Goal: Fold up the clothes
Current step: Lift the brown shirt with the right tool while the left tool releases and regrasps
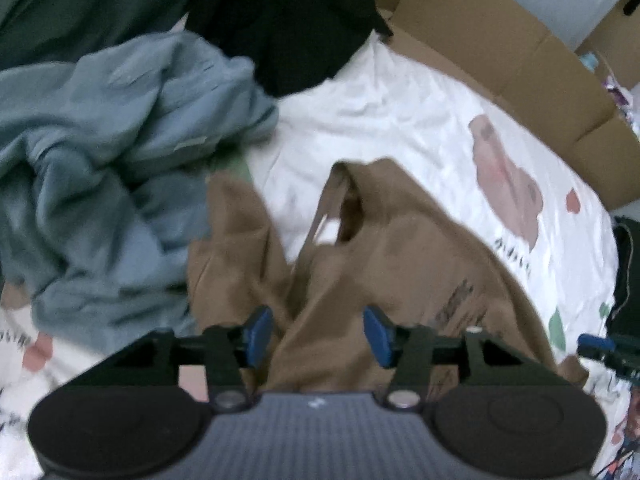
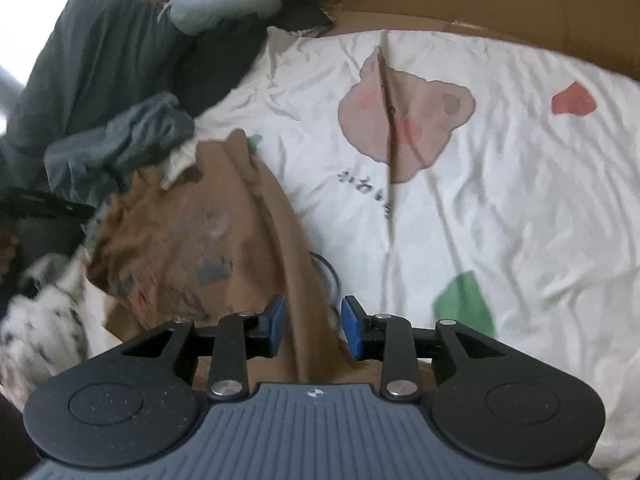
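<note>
A brown T-shirt (image 1: pixel 400 264) with a dark print lies crumpled on the white bear-print sheet (image 1: pixel 400 120). My left gripper (image 1: pixel 318 334) hovers over its near part, open, with a ridge of brown cloth running between the blue pads (image 1: pixel 376 336) but not pinched. In the right wrist view the same brown T-shirt (image 2: pixel 192 232) spreads to the left. My right gripper (image 2: pixel 314 326) is open too, and a fold of the shirt's edge passes between its pads (image 2: pixel 353 328). The right gripper's blue tip (image 1: pixel 596 344) shows at the left view's right edge.
A heap of blue-grey clothing (image 1: pixel 112 152) lies left of the shirt, with black (image 1: pixel 288 32) and dark green garments (image 1: pixel 80 4) behind it. Cardboard walls (image 1: pixel 520 48) line the far side of the sheet. A spotted white cloth (image 2: pixel 44 312) and a black cable (image 2: pixel 328 268) lie near the shirt.
</note>
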A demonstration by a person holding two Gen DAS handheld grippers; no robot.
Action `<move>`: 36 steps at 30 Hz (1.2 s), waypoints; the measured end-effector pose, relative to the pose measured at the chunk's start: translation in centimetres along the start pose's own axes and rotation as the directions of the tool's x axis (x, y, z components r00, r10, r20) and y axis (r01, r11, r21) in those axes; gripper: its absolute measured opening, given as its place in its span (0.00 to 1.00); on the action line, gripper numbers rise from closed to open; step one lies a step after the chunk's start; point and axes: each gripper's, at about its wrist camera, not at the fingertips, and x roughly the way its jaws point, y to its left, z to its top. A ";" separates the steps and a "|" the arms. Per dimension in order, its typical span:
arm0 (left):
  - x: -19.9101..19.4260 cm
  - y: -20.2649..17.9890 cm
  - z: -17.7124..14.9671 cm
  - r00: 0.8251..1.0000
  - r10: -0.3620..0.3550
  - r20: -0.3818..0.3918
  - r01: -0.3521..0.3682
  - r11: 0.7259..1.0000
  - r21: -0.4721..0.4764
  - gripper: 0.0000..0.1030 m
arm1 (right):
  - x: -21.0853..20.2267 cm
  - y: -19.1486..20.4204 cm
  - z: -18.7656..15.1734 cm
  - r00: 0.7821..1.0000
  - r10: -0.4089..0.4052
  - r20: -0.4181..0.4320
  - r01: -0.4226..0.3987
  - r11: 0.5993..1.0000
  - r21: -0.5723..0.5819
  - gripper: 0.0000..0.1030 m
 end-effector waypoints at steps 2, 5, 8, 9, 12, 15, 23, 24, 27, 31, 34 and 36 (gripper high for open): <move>0.8 -0.5 1.3 1.000 -0.006 0.009 0.006 1.000 0.007 0.54 | 0.7 0.3 0.6 1.000 0.009 0.003 -0.009 1.000 -0.004 0.36; 1.9 -1.1 3.0 1.000 -0.016 0.024 0.016 1.000 0.007 0.54 | 2.1 0.6 1.5 1.000 0.008 -0.004 -0.008 1.000 -0.024 0.36; 3.7 -1.7 4.6 0.999 -0.031 0.033 0.031 1.000 0.001 0.54 | 3.6 0.7 2.5 1.000 0.005 -0.015 -0.005 0.999 -0.037 0.36; 4.2 -1.9 5.2 0.999 -0.036 0.036 0.036 0.999 -0.002 0.54 | 4.1 0.7 2.9 1.000 0.007 -0.012 -0.007 0.999 -0.035 0.36; 6.5 -2.4 6.7 0.998 -0.052 0.033 0.052 0.998 -0.017 0.55 | 5.5 0.7 4.1 1.000 0.016 -0.004 -0.016 0.999 -0.028 0.36; 8.4 -2.5 7.9 0.998 -0.050 0.028 0.051 0.998 -0.041 0.55 | 6.8 0.7 5.1 1.000 0.024 0.001 -0.024 0.999 -0.025 0.36; 12.6 -2.6 10.6 0.999 -0.051 0.020 0.053 0.991 -0.119 0.60 | 10.1 1.1 7.4 0.999 0.046 -0.017 -0.046 0.998 -0.036 0.36; 13.0 -2.6 10.8 0.999 -0.047 0.015 0.048 0.991 -0.127 0.60 | 10.6 1.2 7.7 0.998 0.052 -0.022 -0.052 0.998 -0.036 0.36; 14.1 -2.6 11.3 0.998 -0.062 0.001 0.061 0.986 -0.153 0.59 | 12.0 1.6 8.4 0.997 0.061 -0.049 -0.063 0.997 -0.048 0.42; 15.1 -2.8 11.3 0.993 -0.110 -0.029 0.104 0.981 -0.164 0.12 | 13.7 1.4 9.2 0.994 0.078 -0.073 -0.078 0.997 0.007 0.42; 15.0 -3.3 11.3 0.993 -0.118 -0.027 0.113 0.983 -0.142 0.03 | 15.2 1.4 9.3 0.985 0.127 -0.119 -0.123 0.991 0.048 0.38; 14.3 -4.0 11.7 0.992 -0.126 -0.005 0.125 0.986 -0.110 0.03 | 15.5 1.7 9.3 0.981 0.138 -0.140 -0.133 0.990 0.044 0.03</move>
